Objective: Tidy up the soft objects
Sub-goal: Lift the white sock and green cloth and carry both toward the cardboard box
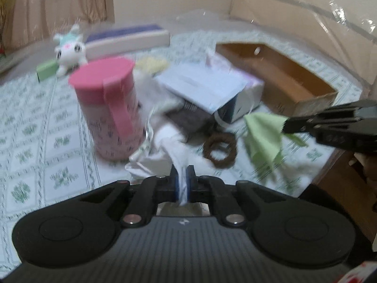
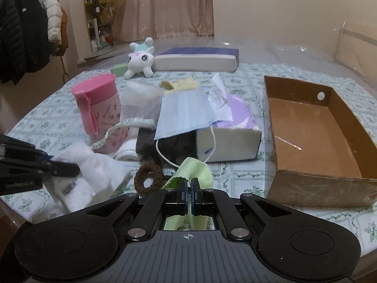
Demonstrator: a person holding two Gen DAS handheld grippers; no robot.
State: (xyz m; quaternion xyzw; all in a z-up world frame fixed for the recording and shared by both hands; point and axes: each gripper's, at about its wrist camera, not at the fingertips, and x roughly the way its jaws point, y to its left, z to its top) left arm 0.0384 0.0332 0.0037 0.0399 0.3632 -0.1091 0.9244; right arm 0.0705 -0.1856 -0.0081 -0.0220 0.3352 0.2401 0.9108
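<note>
White sock [image 2: 77,179]: "FASHION" is showing in dark capitals, running along the fabric that my left gripper [image 2: 70,166] is pinching.
Pink cup [image 2: 101,110]: small dark printed words are showing on its side, but I am finding them too small to read.
Measuring tape [image 2: 110,133]: its marks are showing, but I am reading no numbers.

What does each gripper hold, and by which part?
Left gripper: white fabric sock, by a bunched edge. Right gripper: light green cloth, by its edge.
</note>
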